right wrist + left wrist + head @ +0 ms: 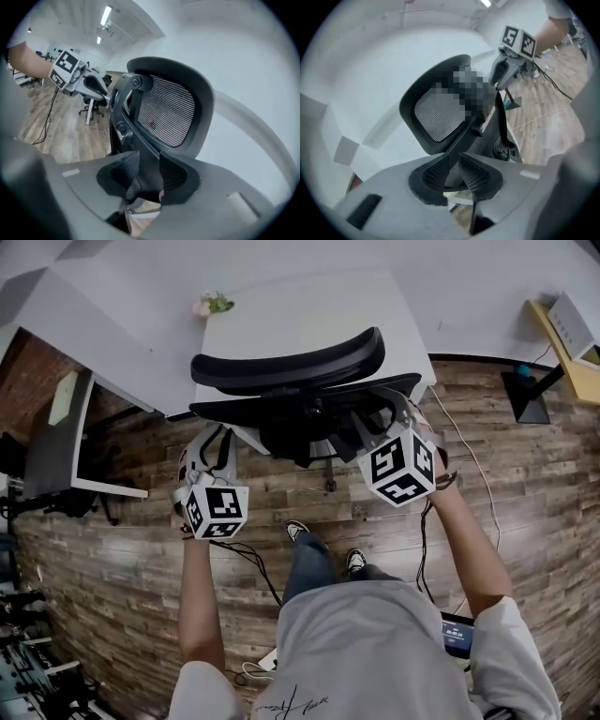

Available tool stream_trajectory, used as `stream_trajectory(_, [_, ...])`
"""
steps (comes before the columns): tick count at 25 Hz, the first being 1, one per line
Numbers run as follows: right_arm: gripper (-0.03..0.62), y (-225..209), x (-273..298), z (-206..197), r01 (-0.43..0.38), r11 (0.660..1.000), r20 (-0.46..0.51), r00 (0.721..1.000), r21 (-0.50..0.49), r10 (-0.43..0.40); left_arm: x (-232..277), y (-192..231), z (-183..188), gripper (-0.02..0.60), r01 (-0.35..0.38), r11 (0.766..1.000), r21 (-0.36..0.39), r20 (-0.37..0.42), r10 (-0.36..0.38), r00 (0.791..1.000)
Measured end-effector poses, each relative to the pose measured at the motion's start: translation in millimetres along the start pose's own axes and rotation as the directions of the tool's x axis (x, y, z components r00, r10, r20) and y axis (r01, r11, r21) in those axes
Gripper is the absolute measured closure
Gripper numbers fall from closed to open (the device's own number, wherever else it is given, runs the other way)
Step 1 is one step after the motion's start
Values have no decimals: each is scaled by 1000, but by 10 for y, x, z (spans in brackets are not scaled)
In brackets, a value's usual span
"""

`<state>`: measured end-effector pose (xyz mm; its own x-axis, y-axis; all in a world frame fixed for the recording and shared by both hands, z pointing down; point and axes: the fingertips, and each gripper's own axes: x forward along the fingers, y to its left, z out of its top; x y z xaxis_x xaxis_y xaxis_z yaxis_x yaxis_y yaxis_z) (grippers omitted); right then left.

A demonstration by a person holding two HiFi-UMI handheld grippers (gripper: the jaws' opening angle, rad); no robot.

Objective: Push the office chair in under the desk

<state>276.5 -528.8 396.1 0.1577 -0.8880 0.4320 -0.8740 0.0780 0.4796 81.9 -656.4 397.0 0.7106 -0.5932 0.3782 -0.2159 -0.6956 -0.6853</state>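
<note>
A black office chair (300,409) with a curved mesh headrest (286,362) stands against the front edge of the white desk (309,310), its seat hidden beneath the back. My left gripper (211,442) is at the left side of the chair's back. In the left gripper view my left gripper (452,171) has its ribbed pads closed on the edge of the back frame below the headrest (436,117). At the back's right side is my right gripper (380,423). In its own view my right gripper (149,176) clamps the dark frame under the headrest (168,110).
A small plant (212,304) sits at the desk's far left corner. Another white desk (84,334) runs along the left. Cables trail over the wooden floor (469,456). The person's feet (298,531) stand just behind the chair. A yellow shelf (562,334) is at far right.
</note>
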Motion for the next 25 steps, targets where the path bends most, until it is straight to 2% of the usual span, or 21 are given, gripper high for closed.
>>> stream_trajectory(3, [479, 2, -92, -7, 11, 996, 27, 1000, 89, -14, -170, -78, 54, 522, 8, 989, -145, 20, -5, 1000])
stream_trajectory(6, [519, 23, -172, 4, -2, 978, 57, 998, 208, -10, -290, -133, 148, 534, 29, 956, -292, 58, -13, 998])
stream_trajectory(8, [583, 63, -230, 43, -30, 953, 83, 997, 300, 5, -341, -137, 154, 550, 30, 933, -358, 73, -4, 997])
stream_trajectory(9, [583, 93, -271, 62, -48, 939, 97, 995, 341, 16, -367, -136, 143, 558, 25, 922, -386, 76, 5, 997])
stream_trajectory(13, [583, 207, -481, 90, -88, 909, 139, 990, 406, 34, -542, -216, 130, 584, 28, 842, -538, 104, 34, 994])
stream_trajectory(19, [583, 401, -770, 93, -148, 879, 199, 978, 454, 62, -914, -267, 175, 584, 12, 765, -644, 117, 83, 990])
stream_trajectory(25, [583, 499, -990, 146, -190, 845, 241, 968, 500, 75, -1208, -363, 251, 585, 16, 717, -697, 146, 120, 982])
